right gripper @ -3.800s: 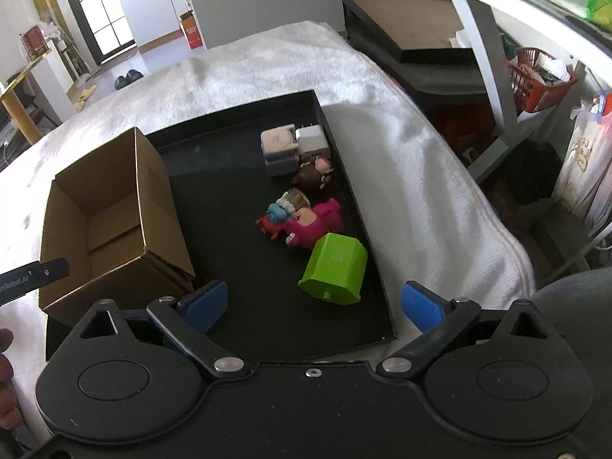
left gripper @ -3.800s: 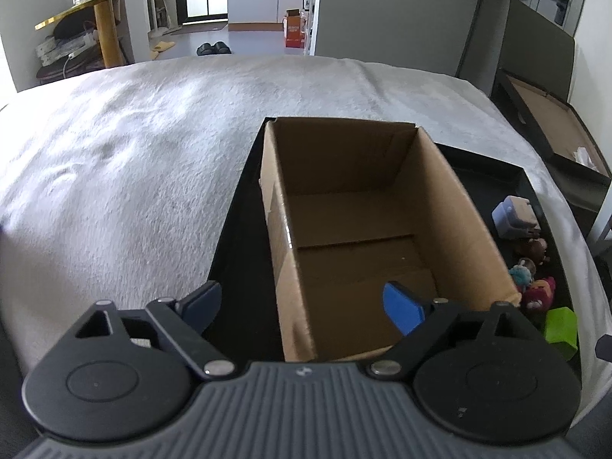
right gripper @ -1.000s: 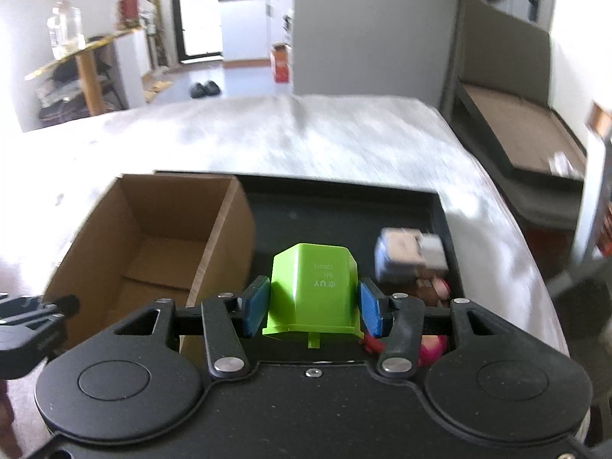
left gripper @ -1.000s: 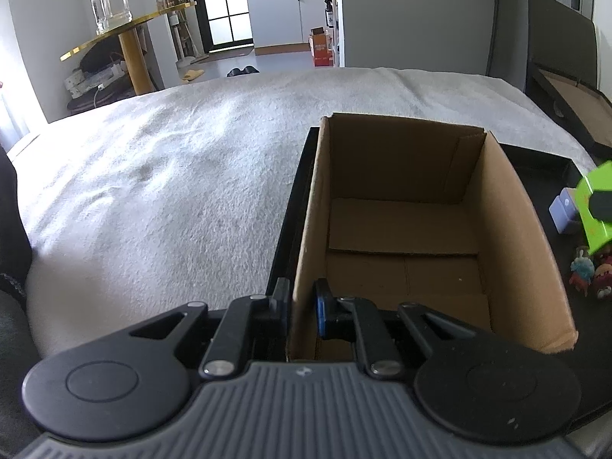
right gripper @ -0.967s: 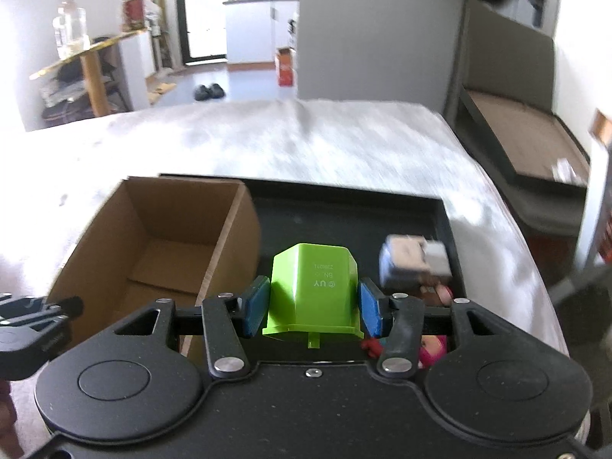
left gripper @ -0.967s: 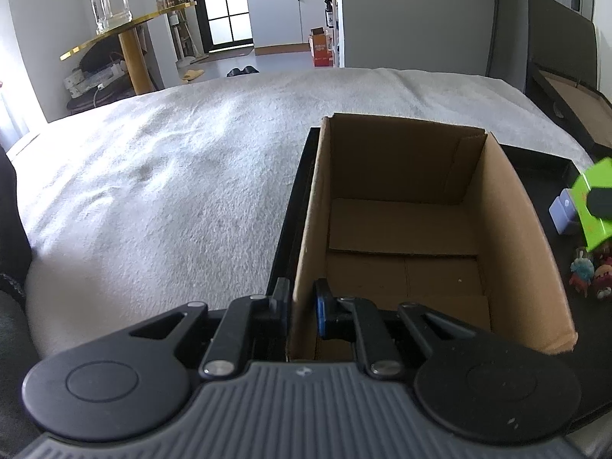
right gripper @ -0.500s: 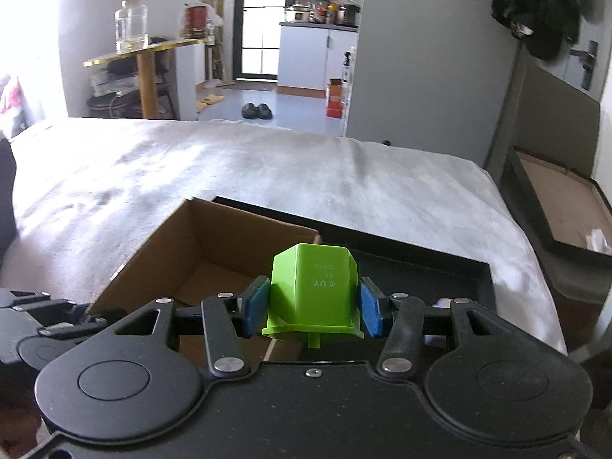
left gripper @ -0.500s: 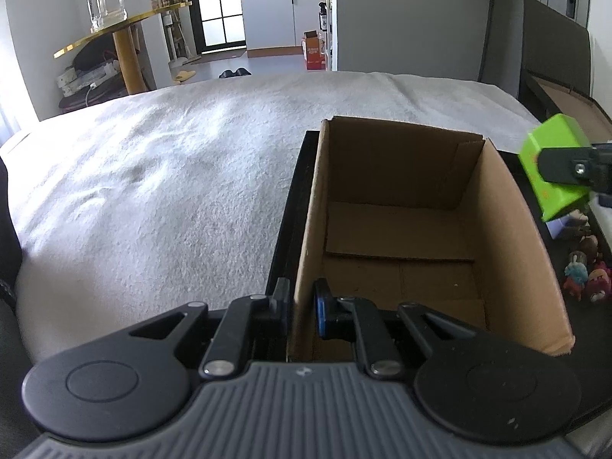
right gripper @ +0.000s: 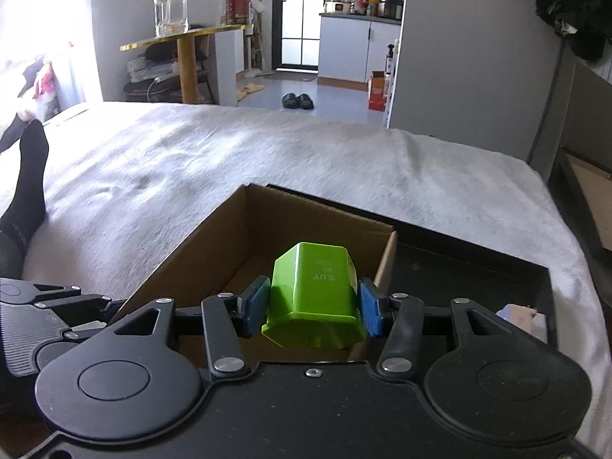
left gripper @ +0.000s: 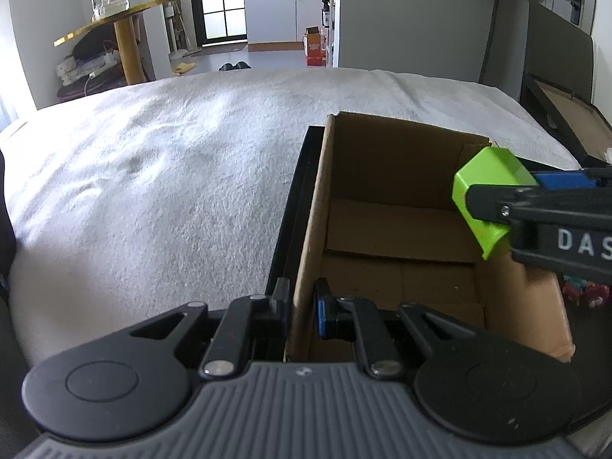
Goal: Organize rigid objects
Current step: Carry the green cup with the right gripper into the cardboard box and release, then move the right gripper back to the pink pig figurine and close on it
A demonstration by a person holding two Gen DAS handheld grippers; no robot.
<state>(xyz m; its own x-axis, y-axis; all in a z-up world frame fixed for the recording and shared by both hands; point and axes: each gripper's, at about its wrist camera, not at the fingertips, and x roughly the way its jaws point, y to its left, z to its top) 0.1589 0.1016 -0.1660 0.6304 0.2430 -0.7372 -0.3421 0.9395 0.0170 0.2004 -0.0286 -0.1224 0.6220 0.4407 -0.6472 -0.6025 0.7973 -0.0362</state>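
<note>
An open, empty cardboard box (left gripper: 401, 225) stands on a black tray (left gripper: 290, 206) on a white blanket. My left gripper (left gripper: 300, 306) is shut on the box's near left wall. My right gripper (right gripper: 313, 304) is shut on a green plastic cup (right gripper: 313, 294), held upside down above the box's right rim (right gripper: 386, 264). In the left wrist view the green cup (left gripper: 485, 191) hangs over the box's right wall with the right gripper's fingers (left gripper: 493, 201) around it.
Small toy figures (left gripper: 585, 292) lie on the tray right of the box, and a pale block toy (right gripper: 522, 313) shows at the tray's right. The white blanket (left gripper: 153, 191) stretches left and behind. A leg in a black sock (right gripper: 23, 176) lies at far left.
My right gripper has carried the green cup left and up from the tray's right side to above the box's right wall. The left gripper stays shut on the box wall.
</note>
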